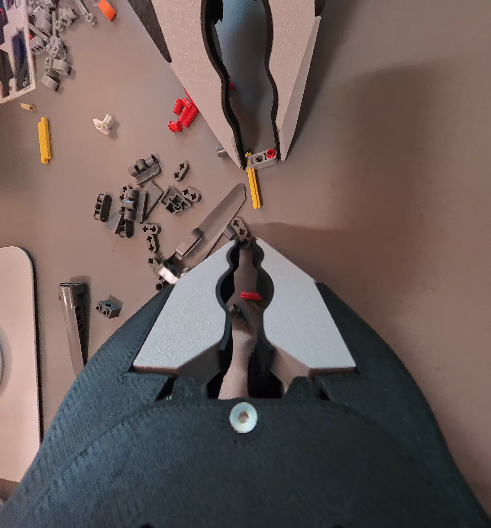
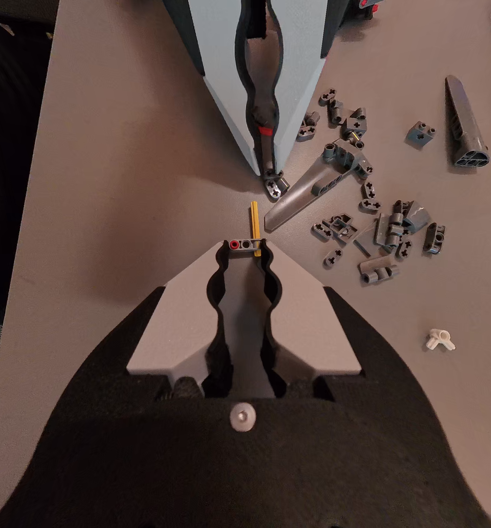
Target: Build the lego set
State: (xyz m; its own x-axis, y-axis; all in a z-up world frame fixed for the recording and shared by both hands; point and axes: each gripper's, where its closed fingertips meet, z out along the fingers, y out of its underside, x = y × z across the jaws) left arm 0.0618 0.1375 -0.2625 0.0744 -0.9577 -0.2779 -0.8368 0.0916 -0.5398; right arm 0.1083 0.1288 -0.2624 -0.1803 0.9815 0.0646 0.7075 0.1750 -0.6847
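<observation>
The right hand-held gripper (image 2: 245, 245) is closed on a short light grey beam (image 2: 245, 245) held crosswise between its fingertips; the beam carries a red pin (image 2: 233, 244) in one end hole and a yellow axle (image 2: 255, 225) through the other end, the axle pointing away along the tabletop (image 2: 124, 171). Facing it from the far side, the left hand-held gripper (image 1: 243, 241) is nearly closed, its tips pinching a small dark grey connector (image 1: 240, 228) with cross-shaped holes, just beside a long dark grey pointed panel (image 1: 221, 213). The two held pieces are near each other but apart. In the right wrist view, the tabletop to the left of both grippers is bare up to its left edge; to the right, dark grey parts (image 2: 381, 228) lie scattered, with a white connector (image 2: 440, 339) nearer and a tapered dark grey panel (image 2: 464, 123) farther.
</observation>
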